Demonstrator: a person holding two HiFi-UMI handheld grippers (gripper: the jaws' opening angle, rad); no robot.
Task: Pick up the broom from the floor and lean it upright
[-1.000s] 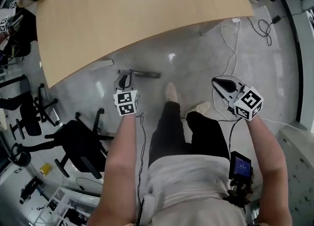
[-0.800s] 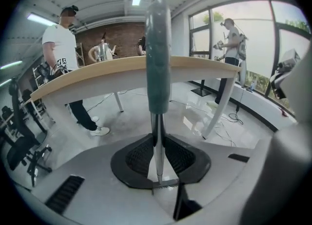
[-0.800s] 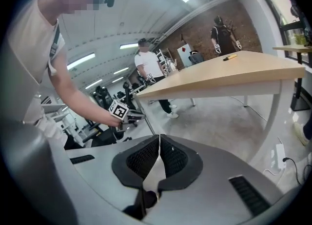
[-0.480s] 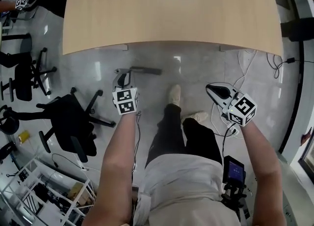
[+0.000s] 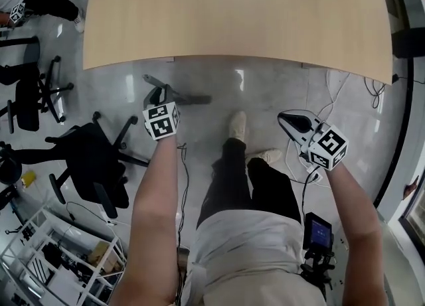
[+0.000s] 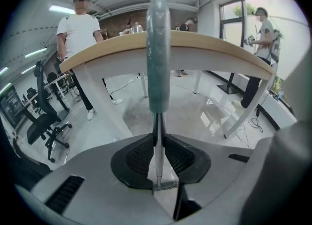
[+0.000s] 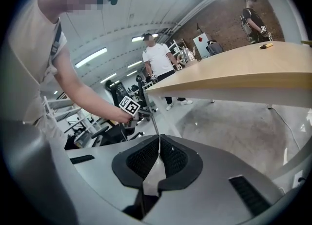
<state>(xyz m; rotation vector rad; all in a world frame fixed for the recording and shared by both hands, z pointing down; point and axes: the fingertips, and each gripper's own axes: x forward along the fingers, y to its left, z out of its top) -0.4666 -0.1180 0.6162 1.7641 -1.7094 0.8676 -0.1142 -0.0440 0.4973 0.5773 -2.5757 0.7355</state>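
Note:
My left gripper (image 5: 157, 93) is shut on the thin metal shaft of the broom (image 5: 192, 99), held above the floor in front of the table. In the left gripper view the shaft runs out between the pads (image 6: 141, 158), and its grey-green grip (image 6: 158, 63) rises in front of the table edge. The broom's head is in no view. My right gripper (image 5: 285, 117) hangs to the right, above the floor and apart from the broom. Its jaws stand together (image 7: 158, 146) with nothing visible between them. The marker cube of the left gripper (image 7: 129, 106) shows in the right gripper view.
A large wooden table (image 5: 232, 12) fills the top of the head view. A black office chair (image 5: 93, 165) stands at the left, with a white rack (image 5: 60, 258) below it. Cables (image 5: 332, 92) lie on the floor at the right. A person (image 6: 80, 38) stands beyond the table.
My left gripper has moved up and left in the head view toward the table and rolled, swinging the broom's grip with it. The right gripper has shifted only a little.

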